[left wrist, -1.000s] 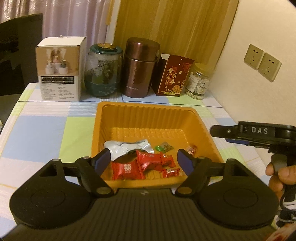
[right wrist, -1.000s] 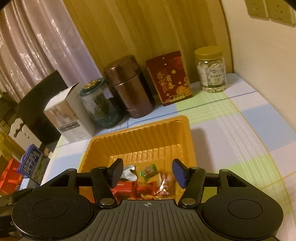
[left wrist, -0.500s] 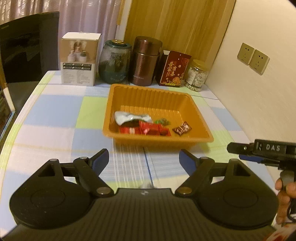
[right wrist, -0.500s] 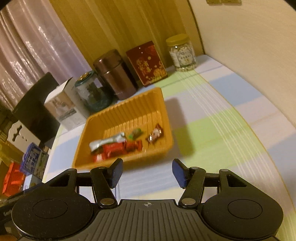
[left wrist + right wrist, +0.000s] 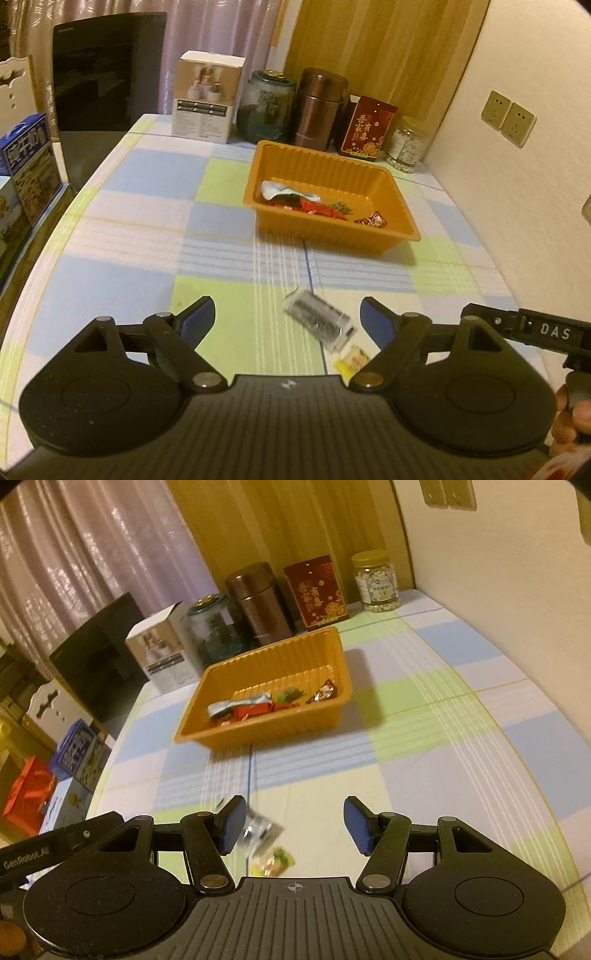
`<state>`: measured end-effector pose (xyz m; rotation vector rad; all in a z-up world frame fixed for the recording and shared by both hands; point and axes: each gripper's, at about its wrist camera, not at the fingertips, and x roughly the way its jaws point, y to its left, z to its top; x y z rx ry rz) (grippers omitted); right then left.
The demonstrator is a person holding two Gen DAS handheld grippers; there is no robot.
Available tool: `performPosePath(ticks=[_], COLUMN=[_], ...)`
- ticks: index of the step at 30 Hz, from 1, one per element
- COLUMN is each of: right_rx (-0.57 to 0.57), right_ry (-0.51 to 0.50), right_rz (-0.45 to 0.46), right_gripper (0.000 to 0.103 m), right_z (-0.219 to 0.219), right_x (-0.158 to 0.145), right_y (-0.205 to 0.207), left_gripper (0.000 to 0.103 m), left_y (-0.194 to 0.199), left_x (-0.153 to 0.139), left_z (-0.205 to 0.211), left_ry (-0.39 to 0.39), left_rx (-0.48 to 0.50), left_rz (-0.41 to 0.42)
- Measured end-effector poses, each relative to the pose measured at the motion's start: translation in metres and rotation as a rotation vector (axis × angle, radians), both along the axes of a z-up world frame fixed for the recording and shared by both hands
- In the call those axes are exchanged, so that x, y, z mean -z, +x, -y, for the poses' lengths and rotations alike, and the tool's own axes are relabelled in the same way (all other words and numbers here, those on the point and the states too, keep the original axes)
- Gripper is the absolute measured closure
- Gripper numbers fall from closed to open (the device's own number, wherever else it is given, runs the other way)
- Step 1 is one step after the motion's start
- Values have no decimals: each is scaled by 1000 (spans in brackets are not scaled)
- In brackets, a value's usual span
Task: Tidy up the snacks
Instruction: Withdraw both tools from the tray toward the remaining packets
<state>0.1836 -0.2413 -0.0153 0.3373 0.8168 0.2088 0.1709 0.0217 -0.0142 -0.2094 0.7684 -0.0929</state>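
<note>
An orange tray (image 5: 325, 236) (image 5: 258, 734) sits mid-table with several wrapped snacks in it: a silver packet (image 5: 280, 190), red wrappers (image 5: 317, 208) and a dark candy (image 5: 371, 220). Near the front of the checked tablecloth lie a clear-and-dark wrapped snack (image 5: 319, 319) (image 5: 260, 830) and a small yellow candy (image 5: 351, 361) (image 5: 275, 860). My left gripper (image 5: 288, 317) hovers over that wrapped snack, its jaws opening and its pads touching nothing. My right gripper (image 5: 293, 825) is open above the same two snacks, which lie apart from its pads.
Along the back edge stand a white box (image 5: 205, 98), a green glass jar (image 5: 266, 107), a brown canister (image 5: 321, 109), a red carton (image 5: 365, 129) and a nut jar (image 5: 406, 146). The wall (image 5: 517, 184) runs along the right; boxes (image 5: 26, 162) sit off the left edge.
Both grippers have pulled back from the tray toward the table's front. The loose wrapped snack and yellow candy have come into view. The left jaws have widened a little.
</note>
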Motion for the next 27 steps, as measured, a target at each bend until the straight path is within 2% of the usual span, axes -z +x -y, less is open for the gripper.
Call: performPosePath(ticks=[13, 27], right_rx=[-11, -28], right_ry=[-24, -22], right_rz=[-16, -50], right_gripper=[44, 44], right_z=[1, -10], right_x=[6, 19], right_y=[-49, -66], left_gripper=[16, 15], left_y=[-46, -60], left_x=[4, 13], left_z=[-5, -9], left_ry=[6, 12], left_rx=[-22, -26], left_rz=[-9, -25])
